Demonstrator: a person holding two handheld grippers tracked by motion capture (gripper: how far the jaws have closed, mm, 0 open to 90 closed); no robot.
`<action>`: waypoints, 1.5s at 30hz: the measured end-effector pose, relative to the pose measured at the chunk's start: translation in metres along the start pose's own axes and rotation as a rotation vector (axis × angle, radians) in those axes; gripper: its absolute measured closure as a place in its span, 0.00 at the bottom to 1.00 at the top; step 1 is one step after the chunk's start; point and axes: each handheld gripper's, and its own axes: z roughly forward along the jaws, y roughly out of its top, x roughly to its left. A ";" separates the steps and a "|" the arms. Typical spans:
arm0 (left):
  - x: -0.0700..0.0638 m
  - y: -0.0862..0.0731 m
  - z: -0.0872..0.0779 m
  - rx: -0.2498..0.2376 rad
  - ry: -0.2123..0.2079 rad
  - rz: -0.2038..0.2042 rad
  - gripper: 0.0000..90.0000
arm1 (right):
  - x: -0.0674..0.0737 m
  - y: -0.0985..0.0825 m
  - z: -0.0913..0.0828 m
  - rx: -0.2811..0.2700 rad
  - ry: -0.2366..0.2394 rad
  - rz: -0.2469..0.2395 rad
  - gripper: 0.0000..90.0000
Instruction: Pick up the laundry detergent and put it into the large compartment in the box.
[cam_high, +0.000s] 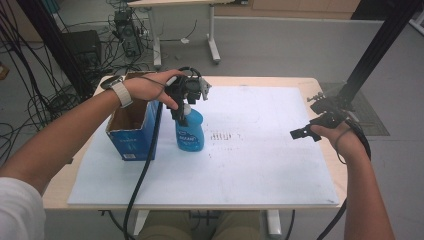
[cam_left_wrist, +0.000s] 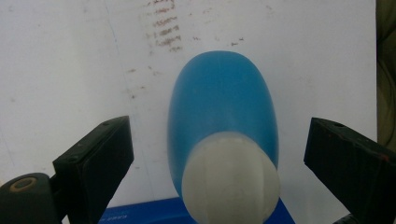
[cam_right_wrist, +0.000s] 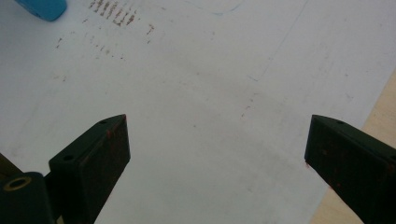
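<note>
A blue bottle (cam_high: 190, 131) with a white cap stands upright on the white sheet, just right of a blue cardboard box (cam_high: 131, 131). My left gripper (cam_high: 181, 111) hangs over the bottle, pointing down. In the left gripper view the white cap (cam_left_wrist: 231, 179) and blue body (cam_left_wrist: 223, 100) sit between the wide jaws, with clear gaps on both sides, so the gripper is open. My right gripper (cam_high: 306, 132) hovers open over the sheet's right part, well away from the bottle; its jaws frame bare sheet (cam_right_wrist: 215, 116), and a corner of the bottle (cam_right_wrist: 43, 8) shows at the top left.
The box stands open-topped at the sheet's left edge, touching or nearly touching the bottle. Faint brown marks (cam_high: 224, 136) lie on the white sheet (cam_high: 260, 170) right of the bottle. The wooden table edge (cam_high: 325, 90) runs along the right. A black frame post (cam_high: 372, 50) rises behind the right hand.
</note>
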 end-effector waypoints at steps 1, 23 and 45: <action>0.000 0.000 0.000 0.000 0.000 -0.001 0.09 | 0.000 0.000 0.000 -0.001 0.000 0.000 0.07; -0.001 -0.004 -0.003 -0.011 0.003 -0.006 0.10 | 0.001 0.000 -0.001 -0.002 0.001 0.001 0.07; -0.002 -0.003 -0.003 -0.011 0.006 -0.005 0.10 | 0.000 0.000 -0.002 -0.004 0.000 -0.002 0.07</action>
